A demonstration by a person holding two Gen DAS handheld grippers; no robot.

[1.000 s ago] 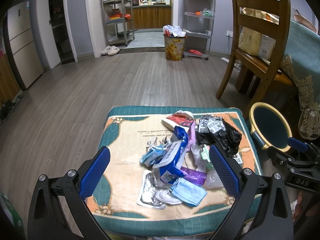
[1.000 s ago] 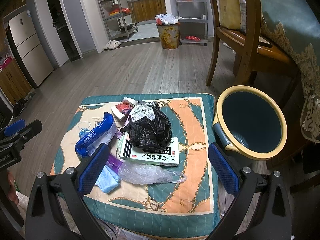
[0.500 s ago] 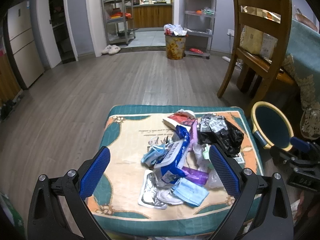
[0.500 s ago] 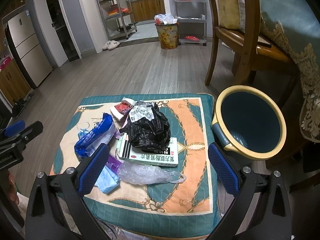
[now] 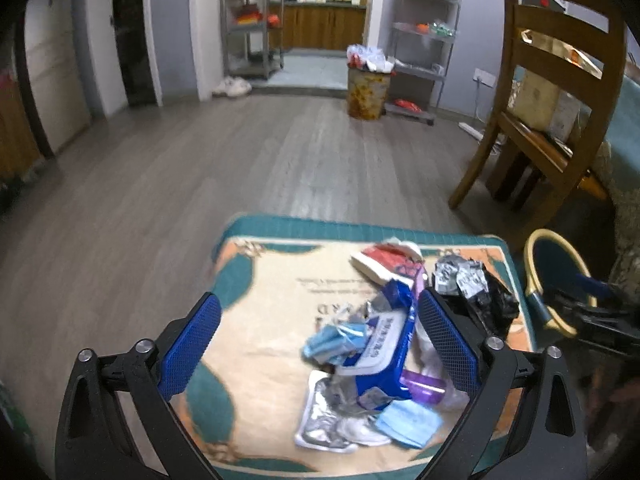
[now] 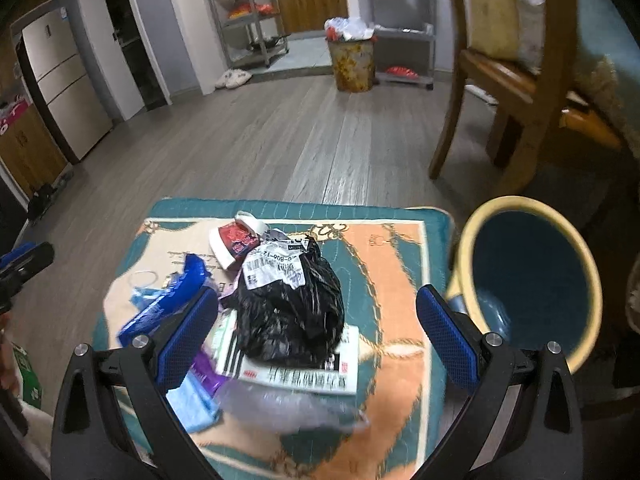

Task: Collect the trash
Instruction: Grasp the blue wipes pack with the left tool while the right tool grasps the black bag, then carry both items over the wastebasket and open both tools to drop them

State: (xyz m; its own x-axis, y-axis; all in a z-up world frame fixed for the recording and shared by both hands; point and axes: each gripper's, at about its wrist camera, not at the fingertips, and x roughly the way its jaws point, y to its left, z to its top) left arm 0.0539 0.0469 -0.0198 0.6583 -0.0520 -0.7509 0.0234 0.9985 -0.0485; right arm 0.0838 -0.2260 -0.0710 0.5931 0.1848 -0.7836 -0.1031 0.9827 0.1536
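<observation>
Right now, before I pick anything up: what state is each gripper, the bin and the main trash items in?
left gripper: open, empty, above the pile
right gripper: open, empty, above the black bag
bin: upright beside the cushion, looks empty
black bag: crumpled, resting on the white box
white box: lying flat
blue wipes pack: opened, lying on the pile
face mask: loose, lying flat

1. We see a crumpled black bag (image 6: 292,312) lying atop a flat white box (image 6: 296,364), frame centre.
2. Blue wipes pack (image 5: 384,344), masks and foil wrappers lie heaped, lower centre.
3. Our yellow-rimmed bin (image 6: 532,280) stands open, right.
</observation>
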